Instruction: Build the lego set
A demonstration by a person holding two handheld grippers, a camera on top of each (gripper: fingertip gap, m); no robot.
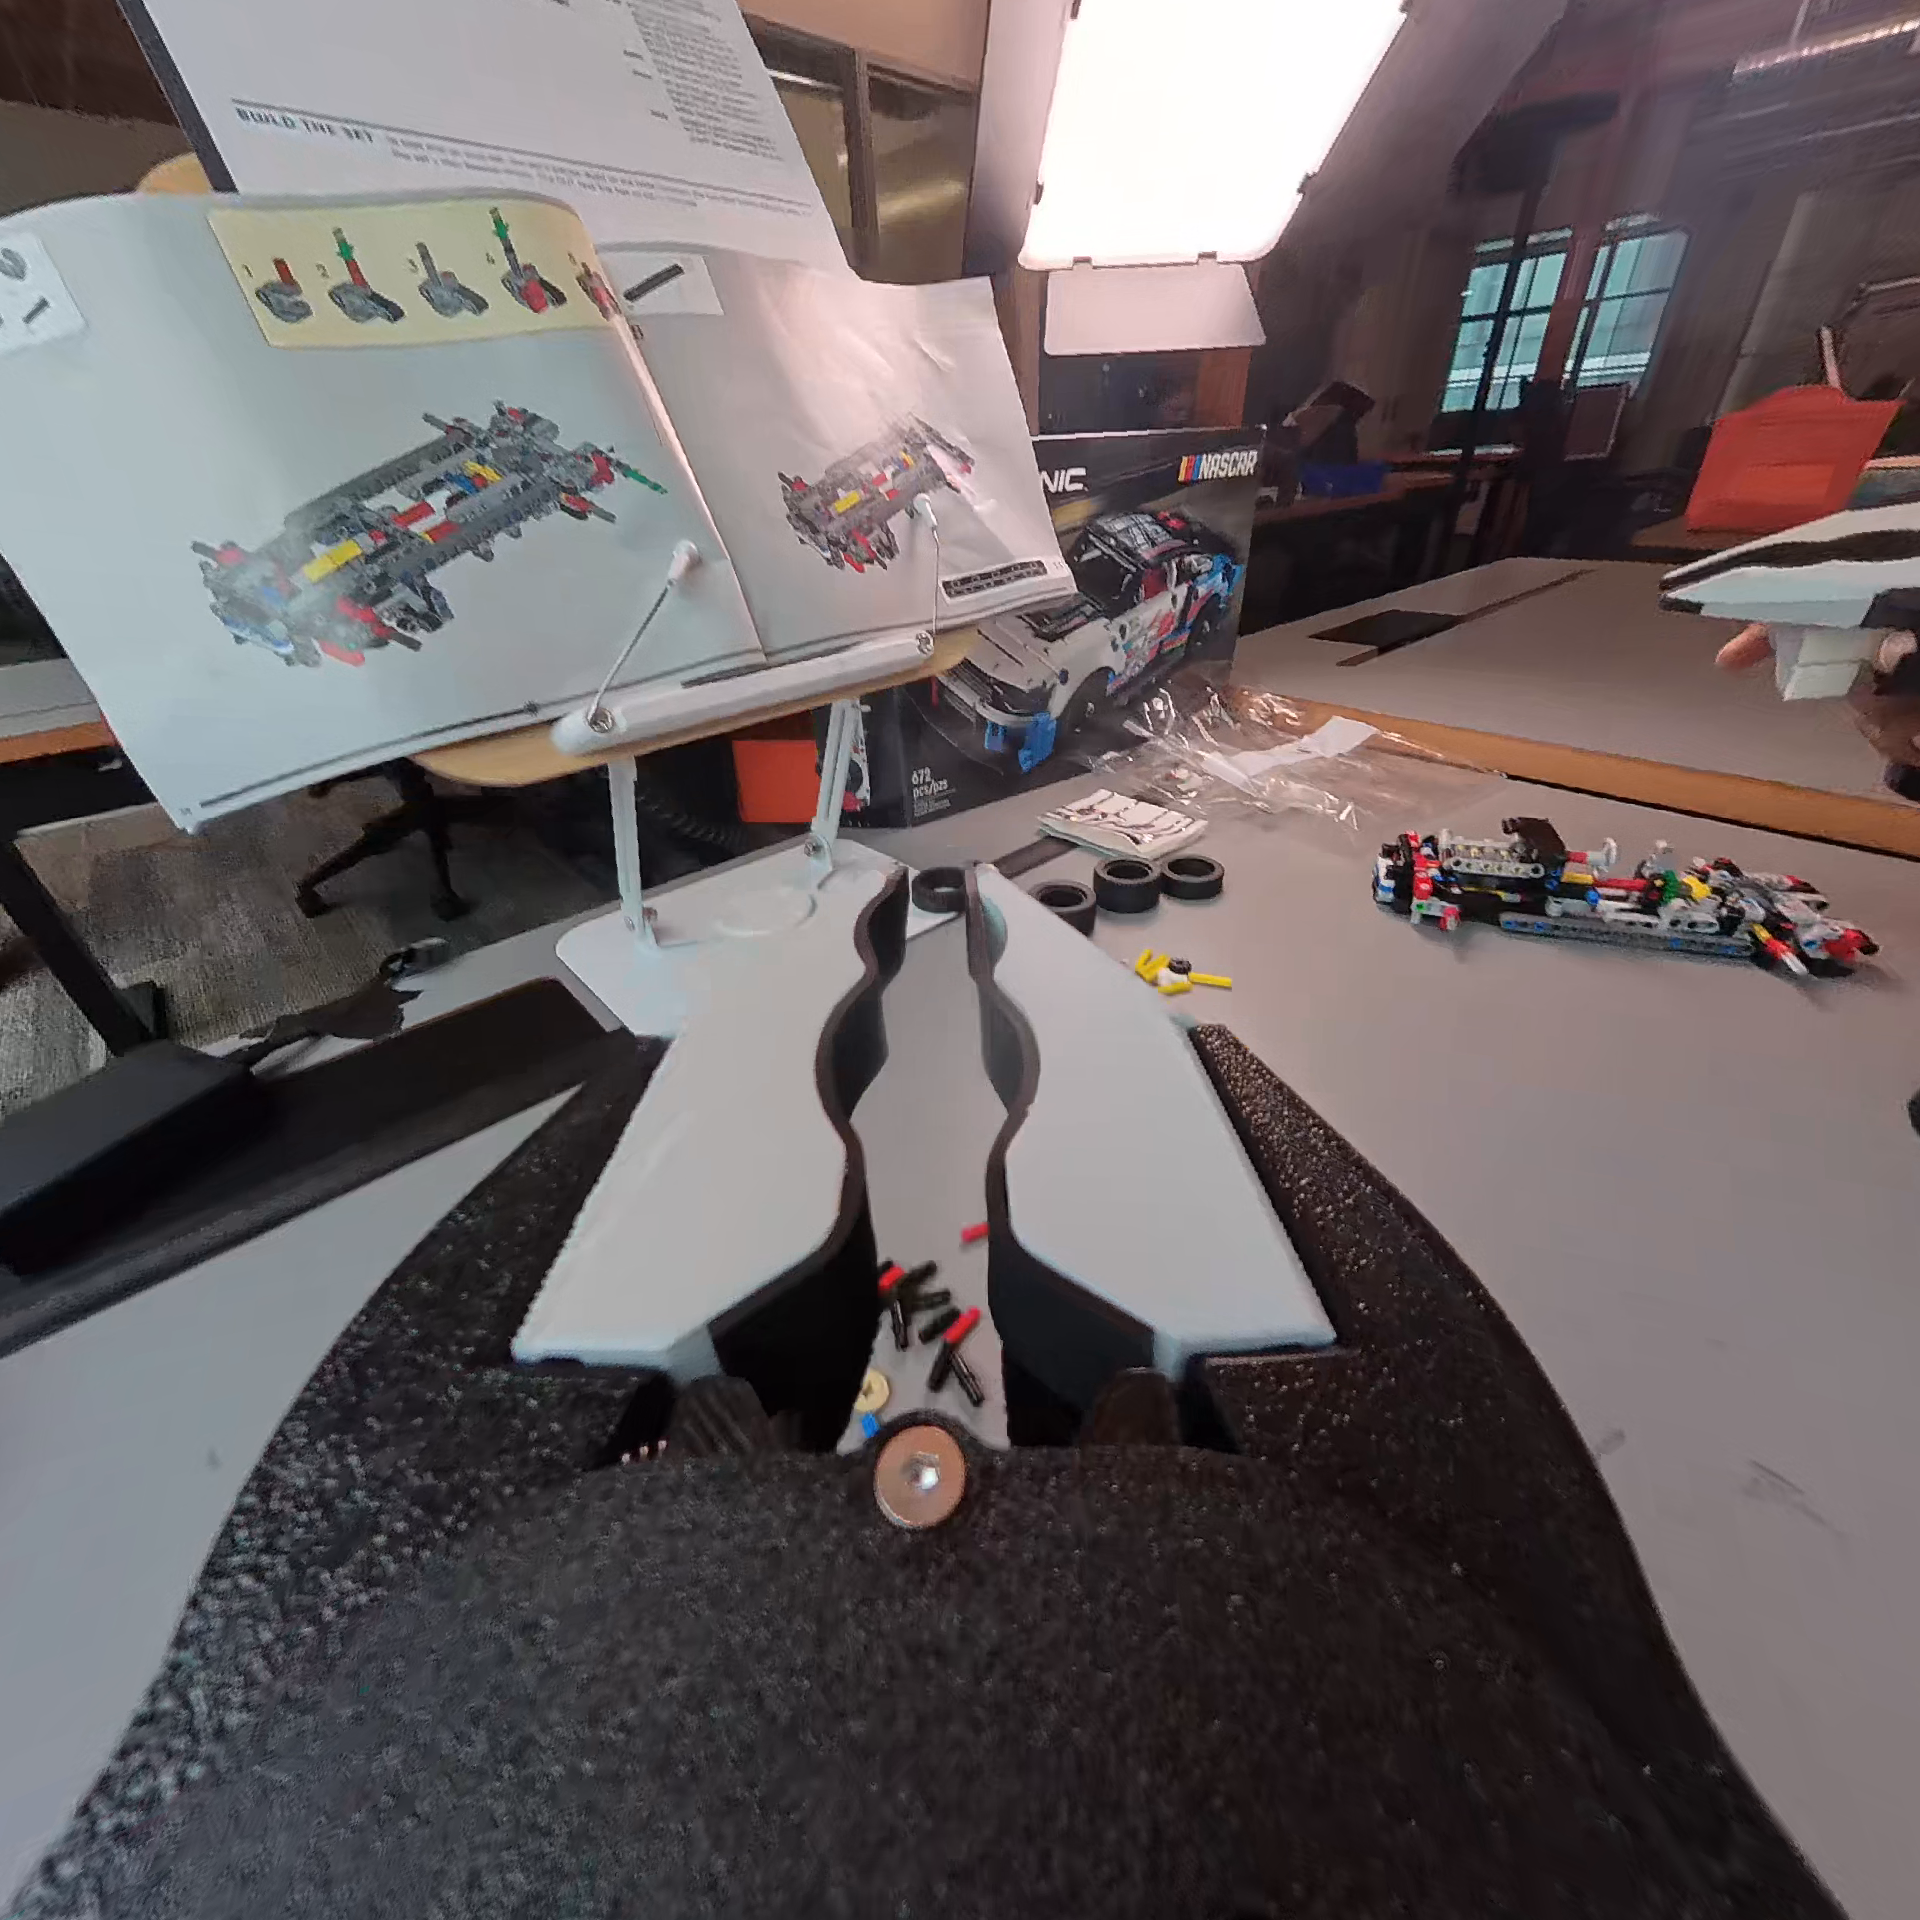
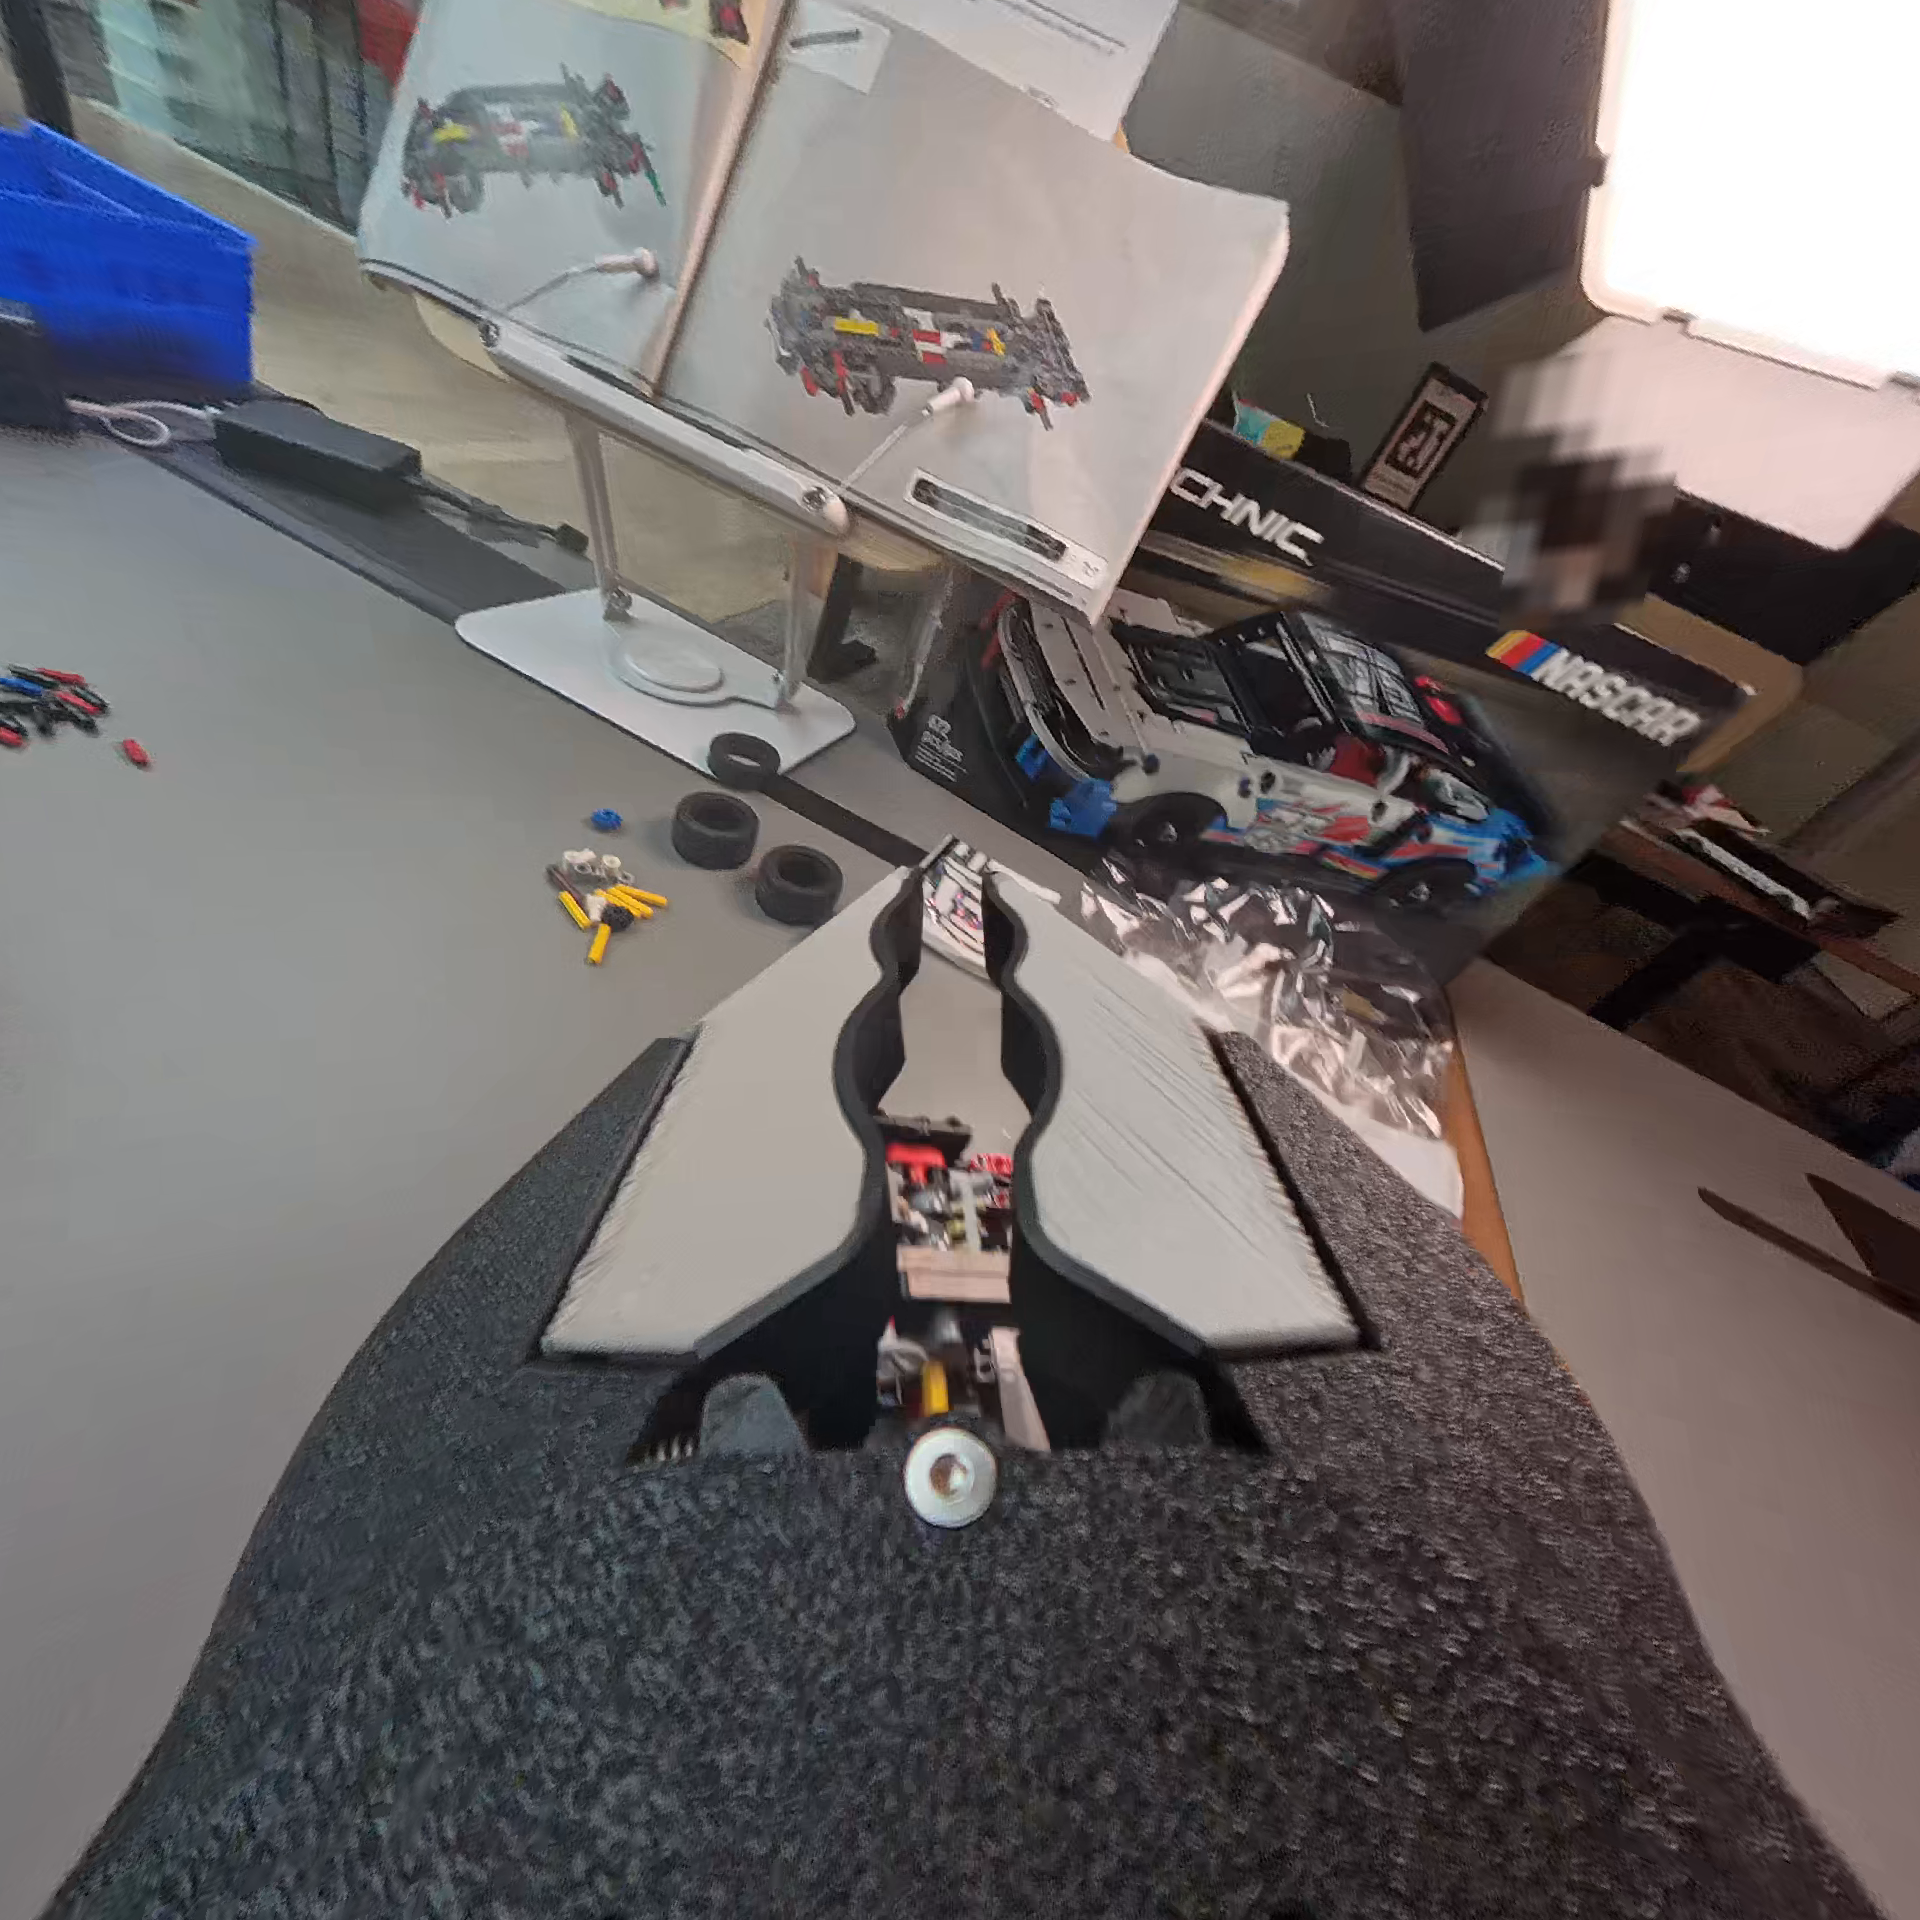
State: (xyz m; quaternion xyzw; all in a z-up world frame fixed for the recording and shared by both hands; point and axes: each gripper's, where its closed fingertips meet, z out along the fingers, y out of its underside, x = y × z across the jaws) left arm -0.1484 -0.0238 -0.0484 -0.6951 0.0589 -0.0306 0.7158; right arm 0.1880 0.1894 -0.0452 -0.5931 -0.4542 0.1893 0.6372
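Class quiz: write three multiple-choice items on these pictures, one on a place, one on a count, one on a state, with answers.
1. Where is the open booklet?
A) on a white stand
B) on the floor
C) inside a drawer

2. How many loose tyres lie on the table?
A) one
B) four
C) eight

3. What state is the car frame in?
A) finished, wheels on
B) packed in a box
C) partly built, lying on the table

Answers:
1 A, the stand props it up.
2 B, the left wrist view shows four.
3 C, it lies wheel-less on the table.
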